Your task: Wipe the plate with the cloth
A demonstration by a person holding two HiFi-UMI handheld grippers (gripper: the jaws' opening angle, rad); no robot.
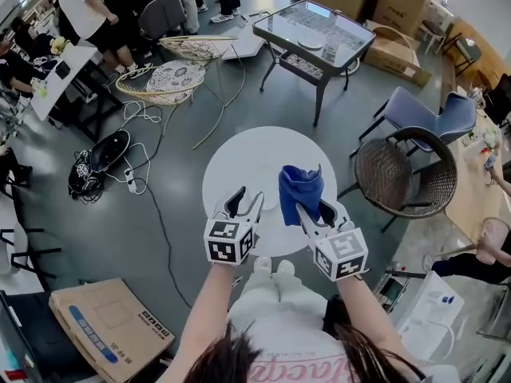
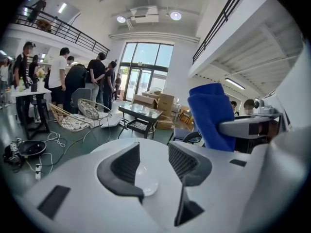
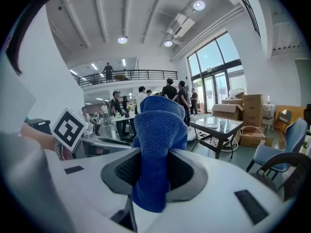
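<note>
The round white table fills the middle of the head view, with grey floor all round it. Above it, at the top centre, stands a black-framed glass-topped table. A dark wicker chair sits at the right edge of the white table. A flat cardboard box lies on the floor at the lower left.

Both my grippers are held over the near edge of the white table, in the lower middle of the frame. My left gripper is to the left, and its jaws stand wide apart with nothing clamped between them. My right gripper is just beside it to the right, and its jaws are closed on the blue cloth. In the right gripper view the cloth is pinched at its middle. One fold stands up above the jaws and a shorter end hangs below them.

The small white plate lies flat on the table. In the left gripper view it shows in the gap between the open jaws, low in the middle of the frame, and neither pad presses on it.
</note>
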